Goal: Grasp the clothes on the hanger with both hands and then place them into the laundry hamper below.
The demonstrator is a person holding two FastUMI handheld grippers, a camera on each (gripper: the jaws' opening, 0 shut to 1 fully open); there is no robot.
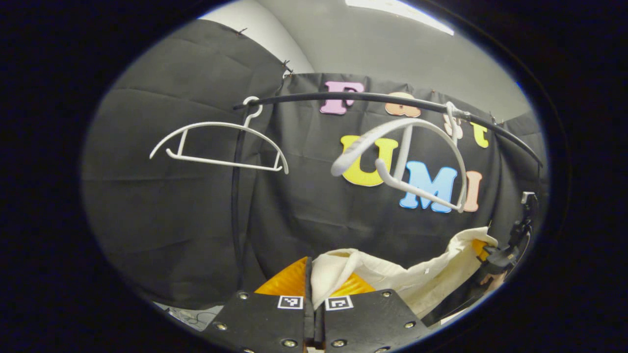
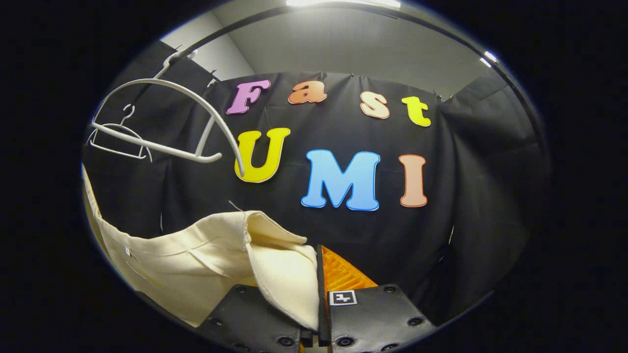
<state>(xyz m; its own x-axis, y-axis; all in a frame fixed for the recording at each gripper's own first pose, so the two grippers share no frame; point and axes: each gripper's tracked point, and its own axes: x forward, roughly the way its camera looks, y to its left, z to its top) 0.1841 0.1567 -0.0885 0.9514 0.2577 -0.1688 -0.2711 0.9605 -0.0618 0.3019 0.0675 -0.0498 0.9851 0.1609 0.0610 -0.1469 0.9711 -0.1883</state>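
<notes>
Clamping the cream garment (image 1: 392,279) at opposite ends, the left hand-held gripper (image 1: 314,289) and right hand-held gripper (image 2: 319,289) are holding it below two bare hangers (image 1: 221,142).

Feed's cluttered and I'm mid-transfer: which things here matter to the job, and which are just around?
Job:
cream cloth garment
left gripper, clamped on it
right gripper, clamped on it

Around:
two bare white plastic hangers
black metal rail
</notes>
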